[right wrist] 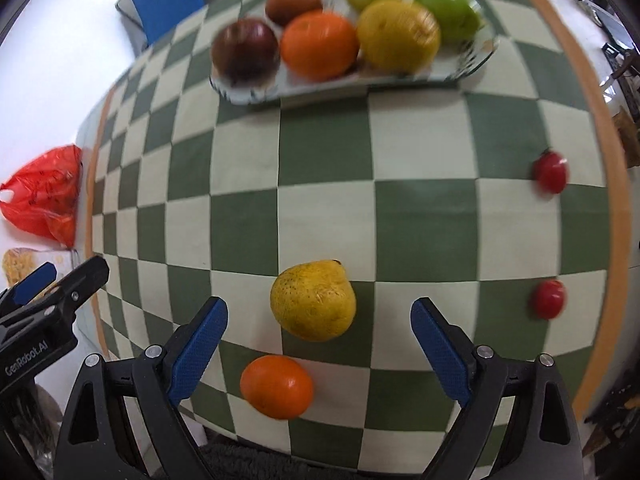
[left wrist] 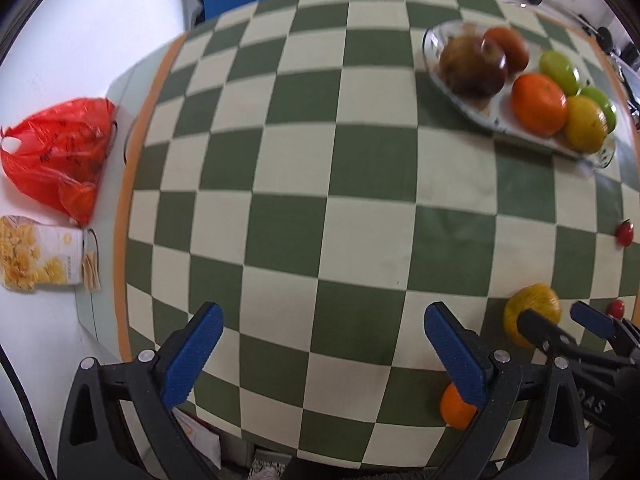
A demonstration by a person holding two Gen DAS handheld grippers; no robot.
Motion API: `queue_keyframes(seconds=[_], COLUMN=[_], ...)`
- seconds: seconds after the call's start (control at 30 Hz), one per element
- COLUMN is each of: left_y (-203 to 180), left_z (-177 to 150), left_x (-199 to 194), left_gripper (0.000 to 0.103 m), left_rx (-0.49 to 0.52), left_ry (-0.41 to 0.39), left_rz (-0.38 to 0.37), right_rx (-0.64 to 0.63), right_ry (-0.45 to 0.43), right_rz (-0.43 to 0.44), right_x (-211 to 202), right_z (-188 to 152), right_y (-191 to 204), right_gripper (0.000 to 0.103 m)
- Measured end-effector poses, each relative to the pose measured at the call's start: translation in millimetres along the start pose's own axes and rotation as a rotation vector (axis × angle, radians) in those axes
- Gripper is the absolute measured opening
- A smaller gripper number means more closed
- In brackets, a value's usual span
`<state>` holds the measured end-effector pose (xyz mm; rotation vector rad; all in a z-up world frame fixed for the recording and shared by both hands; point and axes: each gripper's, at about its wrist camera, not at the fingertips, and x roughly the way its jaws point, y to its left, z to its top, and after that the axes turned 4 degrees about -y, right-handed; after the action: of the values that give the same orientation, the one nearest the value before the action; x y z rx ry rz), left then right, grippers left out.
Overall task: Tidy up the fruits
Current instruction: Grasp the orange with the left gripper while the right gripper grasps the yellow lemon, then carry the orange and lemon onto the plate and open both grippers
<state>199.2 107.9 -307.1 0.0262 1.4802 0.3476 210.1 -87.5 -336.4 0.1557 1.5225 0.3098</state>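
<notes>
At the far left, off the checked cloth, a red plastic bag [left wrist: 56,152] is lying on the white counter [left wrist: 60,40], with a packet of yellow snacks [left wrist: 40,258] sitting just beside it on the near side. The left tool [left wrist: 324,354] is hovering over the green and cream checked cloth [left wrist: 304,168] with its blue fingers [left wrist: 192,356] spread wide apart and gripping nothing; only bare squares are showing between them. A small orange [right wrist: 277,386] is resting on the cloth near the front edge, partly hidden behind the left tool's right finger in the left wrist view. Just beyond it, a yellow pear [right wrist: 313,300] is lying on the cloth, close to the orange but not touching it. The right tool [right wrist: 319,354] is hanging above these two fruits, its fingers [right wrist: 442,354] likewise wide open and holding nothing, with the pear and the orange sitting in the gap between them, lower down on the cloth. Farther back, a long glass plate [right wrist: 256,94] is carrying the sorted fruit: a dark red apple [right wrist: 245,51] at its left end, a brownish fruit [right wrist: 294,4] behind, an orange [right wrist: 319,46], a yellow fruit [right wrist: 398,34] and two green apples [right wrist: 448,12] toward the right end, all blurred. At the right side of the cloth, two small red tomatoes [right wrist: 551,172] are lying well apart from each other and from the plate.
</notes>
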Motion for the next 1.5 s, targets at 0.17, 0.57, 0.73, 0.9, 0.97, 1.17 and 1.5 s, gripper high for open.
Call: queue_keyframes(seconds=[0.17, 0.57, 0.73, 0.9, 0.97, 1.17, 1.5], left_y=[-16, -84, -117, -136, -139, -119, -114], left_z=[-13, -61, -75, -80, -75, -30, -27], left_x=[21, 20, 29, 39, 36, 26, 38], left_gripper=[0.103, 0.103, 0.103, 0.061, 0.061, 0.061, 0.061], left_rx=[0.056, 0.291, 0.383, 0.425, 0.429, 0.298, 0.239], left_ry=[0.082, 0.228, 0.249, 0.286, 0.268, 0.179, 0.168], left_rz=[-0.049, -0.293, -0.311, -0.307, -0.298, -0.296, -0.278], right_rx=[-0.002, 0.0, 0.05, 0.097, 0.103, 0.085, 0.094], right_ry=[0.091, 0.057, 0.059, 0.068, 0.069, 0.045, 0.027], right_rz=[-0.003, -0.064, -0.09, -0.083, -0.082, -0.081, -0.059], right_x=[53, 22, 19, 24, 26, 22, 29], right_z=[2, -26, -39, -44, -46, -35, -12], right_y=[4, -47, -71, -86, -89, -84, -81], right_gripper=[0.066, 0.061, 0.061, 0.061, 0.061, 0.061, 0.062])
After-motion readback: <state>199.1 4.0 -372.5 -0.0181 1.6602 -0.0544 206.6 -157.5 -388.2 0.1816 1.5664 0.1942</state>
